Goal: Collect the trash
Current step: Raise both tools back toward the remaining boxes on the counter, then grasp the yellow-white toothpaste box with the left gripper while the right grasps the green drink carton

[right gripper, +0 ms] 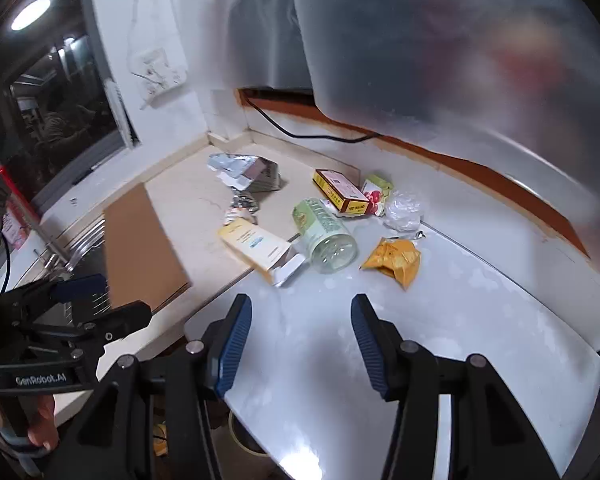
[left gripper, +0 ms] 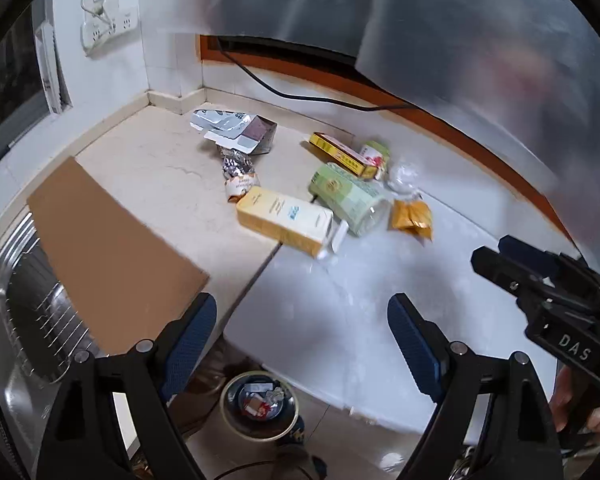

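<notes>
both grippers spread, empty. left gripper (left gripper: 302,322) view alone shows the trash bin (left gripper: 260,404) below its fingers, on the floor. litter ahead of right gripper (right gripper: 300,340): yellow box (right gripper: 256,246), orange packet (right gripper: 394,262).

Both wrist views look down from the counter's (left gripper: 160,168) edge, sharing the trash pile.
</notes>
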`<state>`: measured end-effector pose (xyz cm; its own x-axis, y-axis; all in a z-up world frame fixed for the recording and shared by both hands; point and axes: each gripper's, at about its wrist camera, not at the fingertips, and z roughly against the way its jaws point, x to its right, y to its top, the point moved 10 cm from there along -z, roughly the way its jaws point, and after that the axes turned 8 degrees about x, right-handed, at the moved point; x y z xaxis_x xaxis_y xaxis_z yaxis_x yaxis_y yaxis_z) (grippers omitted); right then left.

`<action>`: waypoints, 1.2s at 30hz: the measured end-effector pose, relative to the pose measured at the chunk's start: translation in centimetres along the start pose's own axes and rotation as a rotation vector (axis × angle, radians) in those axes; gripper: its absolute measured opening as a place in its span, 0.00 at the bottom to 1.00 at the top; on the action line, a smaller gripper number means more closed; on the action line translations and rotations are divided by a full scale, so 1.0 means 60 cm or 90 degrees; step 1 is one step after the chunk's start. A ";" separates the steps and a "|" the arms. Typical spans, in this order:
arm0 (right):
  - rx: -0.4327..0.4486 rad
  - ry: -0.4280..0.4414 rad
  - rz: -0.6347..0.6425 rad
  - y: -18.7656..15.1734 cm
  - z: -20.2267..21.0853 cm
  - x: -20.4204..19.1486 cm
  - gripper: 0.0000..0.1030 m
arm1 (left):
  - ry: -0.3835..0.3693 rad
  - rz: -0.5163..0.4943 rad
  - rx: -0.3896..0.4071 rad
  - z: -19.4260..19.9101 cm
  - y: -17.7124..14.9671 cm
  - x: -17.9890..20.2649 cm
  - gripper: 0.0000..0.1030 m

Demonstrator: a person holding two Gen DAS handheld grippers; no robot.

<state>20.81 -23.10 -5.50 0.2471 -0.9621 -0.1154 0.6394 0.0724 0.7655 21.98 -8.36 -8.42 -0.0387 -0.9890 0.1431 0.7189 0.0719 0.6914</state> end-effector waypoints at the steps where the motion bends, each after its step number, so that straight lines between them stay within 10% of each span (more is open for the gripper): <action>1: -0.010 0.000 -0.002 0.008 -0.022 0.005 0.51 | 0.003 0.003 -0.002 -0.016 0.008 -0.002 0.84; 16: -0.177 -0.014 0.011 0.023 -0.333 0.063 0.54 | 0.021 0.104 -0.079 -0.227 0.061 -0.064 0.84; 21: -0.189 -0.020 0.025 0.020 -0.368 0.075 0.70 | 0.024 0.127 -0.100 -0.266 0.064 -0.068 0.93; 36: -0.224 0.041 0.086 0.009 -0.415 0.053 0.71 | 0.142 0.247 -0.189 -0.381 0.043 -0.076 0.97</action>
<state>40.07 -19.55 -21.25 0.3848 -0.9199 -0.0761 0.8055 0.2944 0.5142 39.90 -6.62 -23.49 0.3945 -0.9027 0.1719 0.8177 0.4302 0.3824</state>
